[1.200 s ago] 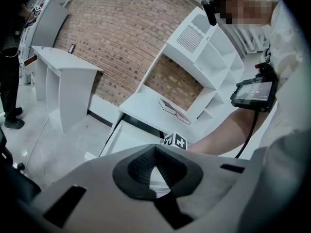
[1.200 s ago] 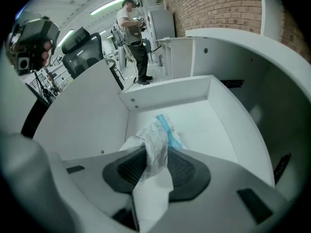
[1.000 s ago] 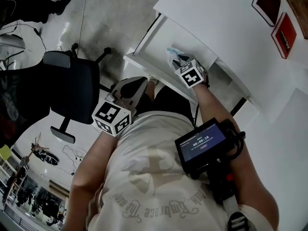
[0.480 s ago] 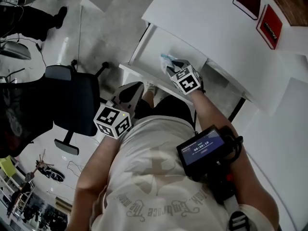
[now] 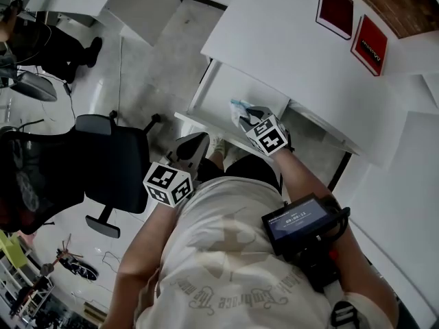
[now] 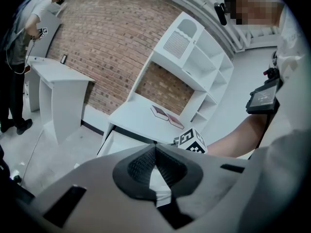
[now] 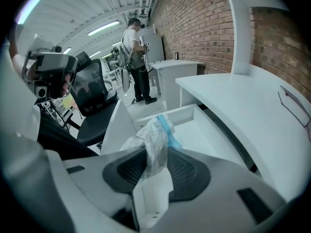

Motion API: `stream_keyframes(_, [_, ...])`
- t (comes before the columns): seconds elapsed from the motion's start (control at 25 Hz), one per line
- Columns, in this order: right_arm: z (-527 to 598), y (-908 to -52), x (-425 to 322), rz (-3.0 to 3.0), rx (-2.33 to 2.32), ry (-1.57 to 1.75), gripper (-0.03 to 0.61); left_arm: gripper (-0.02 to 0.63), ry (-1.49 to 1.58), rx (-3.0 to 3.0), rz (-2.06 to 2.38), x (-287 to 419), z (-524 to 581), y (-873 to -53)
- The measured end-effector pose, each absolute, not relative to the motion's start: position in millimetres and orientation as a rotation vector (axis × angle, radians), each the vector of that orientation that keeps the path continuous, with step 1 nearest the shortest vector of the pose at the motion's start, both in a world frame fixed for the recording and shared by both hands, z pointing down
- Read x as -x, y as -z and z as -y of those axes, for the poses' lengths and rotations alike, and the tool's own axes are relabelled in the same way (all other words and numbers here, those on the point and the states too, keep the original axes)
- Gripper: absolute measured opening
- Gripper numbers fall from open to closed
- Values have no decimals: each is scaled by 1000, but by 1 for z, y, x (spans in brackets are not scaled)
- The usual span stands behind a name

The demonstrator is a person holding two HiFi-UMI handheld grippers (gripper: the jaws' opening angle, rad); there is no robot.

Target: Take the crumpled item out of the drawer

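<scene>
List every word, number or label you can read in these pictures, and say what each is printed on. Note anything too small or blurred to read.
"Embrace the": upside-down print on the person's T-shirt in the head view; the words after it are too blurred to read.
Screen strapped to the right forearm: timer-like digits, too small to read for certain.
Two red books: white print on the covers, too small to read.

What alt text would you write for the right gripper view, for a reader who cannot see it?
The right gripper pinches a crumpled white-and-blue wrapper over the open white drawer of a white desk.
</scene>
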State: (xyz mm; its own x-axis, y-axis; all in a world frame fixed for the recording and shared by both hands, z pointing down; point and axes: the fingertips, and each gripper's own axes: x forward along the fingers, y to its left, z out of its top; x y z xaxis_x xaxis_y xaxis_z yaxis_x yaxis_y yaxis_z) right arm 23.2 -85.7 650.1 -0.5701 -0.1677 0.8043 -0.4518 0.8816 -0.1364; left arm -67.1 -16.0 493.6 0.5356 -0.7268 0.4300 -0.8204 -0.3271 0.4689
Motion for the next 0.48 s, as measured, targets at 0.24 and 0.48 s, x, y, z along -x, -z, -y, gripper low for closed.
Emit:
stream_keyframes(0.24, [78, -631, -27, 2199, -443, -411, 146, 21, -180, -2160, 1247, 62, 18, -483])
stream_keyframes(0.48, [77, -603, -24, 2262, -425, -362, 146, 21, -185, -2172, 1248, 57, 17, -479])
